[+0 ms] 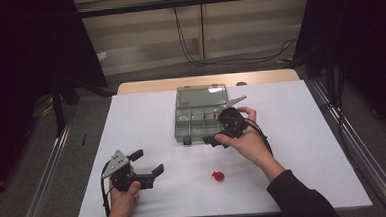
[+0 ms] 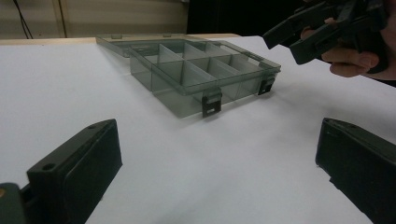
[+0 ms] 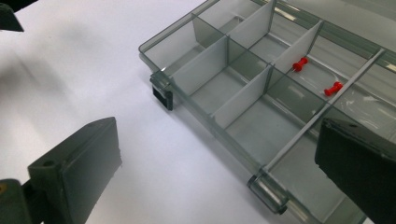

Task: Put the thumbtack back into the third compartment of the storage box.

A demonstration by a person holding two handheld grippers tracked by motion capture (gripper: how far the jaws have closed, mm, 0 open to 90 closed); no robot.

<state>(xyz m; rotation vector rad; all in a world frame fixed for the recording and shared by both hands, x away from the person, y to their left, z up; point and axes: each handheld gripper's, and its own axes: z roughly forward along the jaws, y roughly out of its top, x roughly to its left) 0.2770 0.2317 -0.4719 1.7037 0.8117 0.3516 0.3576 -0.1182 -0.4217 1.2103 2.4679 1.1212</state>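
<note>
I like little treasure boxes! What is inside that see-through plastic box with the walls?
Two small red push pins lie in the clear grey plastic divided box. Its nearer compartments look empty. The right gripper's black fingers cover one corner.

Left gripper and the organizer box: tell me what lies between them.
Nothing: in the left gripper view, bare white table runs from the open left gripper to the organizer box.

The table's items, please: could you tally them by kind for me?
Red push pins in the organizer box: 2
Red push pin on the table: 1
Clear organizer box: 1
Grippers: 2
Total: 6
</note>
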